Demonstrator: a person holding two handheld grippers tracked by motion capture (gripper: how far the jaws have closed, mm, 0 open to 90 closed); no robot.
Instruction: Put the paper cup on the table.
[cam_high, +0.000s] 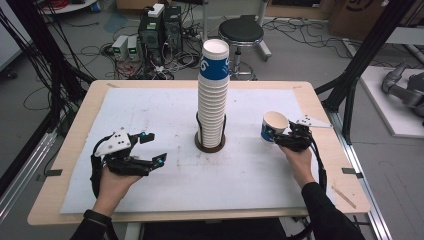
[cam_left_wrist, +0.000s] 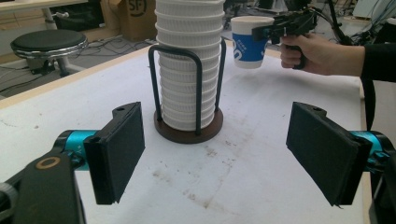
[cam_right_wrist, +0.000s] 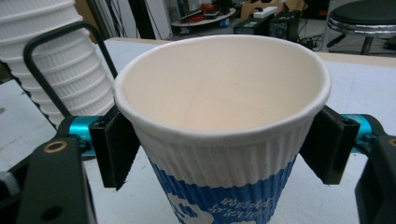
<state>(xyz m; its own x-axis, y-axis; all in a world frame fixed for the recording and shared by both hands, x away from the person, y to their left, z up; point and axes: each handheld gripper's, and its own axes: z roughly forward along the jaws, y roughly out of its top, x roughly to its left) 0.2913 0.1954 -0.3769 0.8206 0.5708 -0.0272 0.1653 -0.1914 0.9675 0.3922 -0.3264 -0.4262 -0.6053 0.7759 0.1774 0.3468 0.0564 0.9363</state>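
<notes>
Black rubbery pads on the right gripper (cam_high: 289, 136) press on opposite sides of a single paper cup (cam_high: 273, 125), just below its rolled rim, holding it upright and clear of the table, mouth up and empty. Its wall is ribbed white paper with a blue printed band lower down; it looks light and easily crushed, so a gentle squeeze seems wise.

From that cup, the tall cup stack (cam_high: 213, 95) lies toward the table's middle, on the holder's left, well apart. The stack's long axis stands vertical, nested ribbed white cups with a blue-banded one on top, set in a black wire holder (cam_left_wrist: 187, 91) on a round dark base. The right hand (cam_high: 300, 161) is plainly the nearer one to act with.

Farther out, the left gripper (cam_high: 151, 148) hovers low over the white table cover (cam_high: 150, 110), jaws spread wide with nothing between them, facing the stack. The cover is scuffed and stained near the base.
</notes>
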